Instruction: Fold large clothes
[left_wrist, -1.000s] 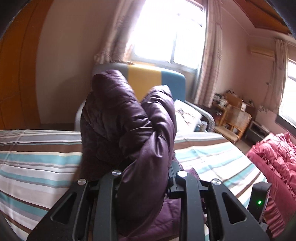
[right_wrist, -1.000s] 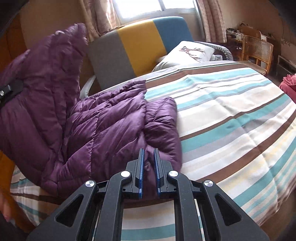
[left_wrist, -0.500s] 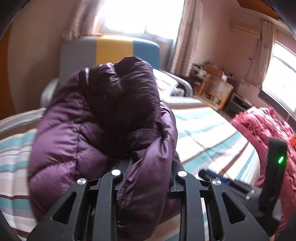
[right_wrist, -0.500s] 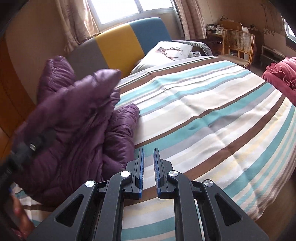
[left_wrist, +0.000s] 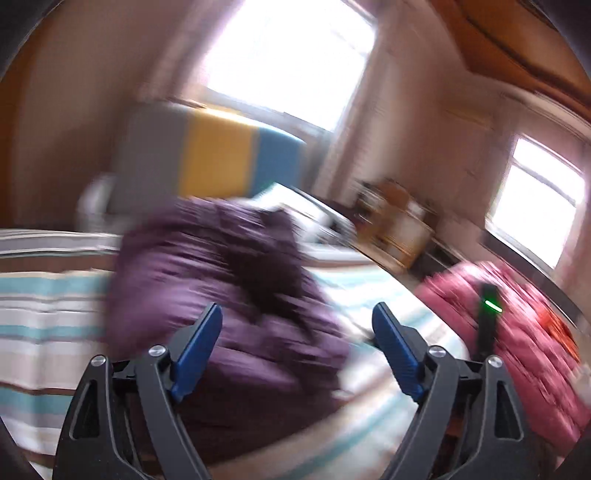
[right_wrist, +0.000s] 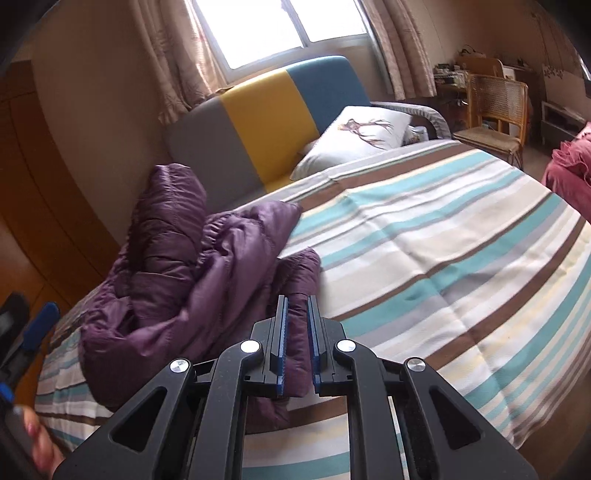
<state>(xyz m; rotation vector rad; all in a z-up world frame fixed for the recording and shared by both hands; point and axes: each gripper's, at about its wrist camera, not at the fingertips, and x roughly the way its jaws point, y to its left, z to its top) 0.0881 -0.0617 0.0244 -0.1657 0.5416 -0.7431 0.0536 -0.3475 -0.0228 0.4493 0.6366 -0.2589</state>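
The left tongs (left_wrist: 297, 319) have just spread clear of the purple jacket (right_wrist: 192, 280) heaped on the striped bed (right_wrist: 461, 258), while the right tongs (right_wrist: 296, 325) pinch its near edge at lower centre.

Left tool (left_wrist: 297, 319) just sprung wide and empty; right tool (right_wrist: 296, 306) nearly closed.

We count one purple down jacket (right_wrist: 192, 280) on one striped bed (right_wrist: 443, 258), one pillow (right_wrist: 362, 136), one tricolour headboard (right_wrist: 266, 122), one wicker chair (right_wrist: 495, 110), one pink quilt (left_wrist: 517, 350), and two windows in the left view.
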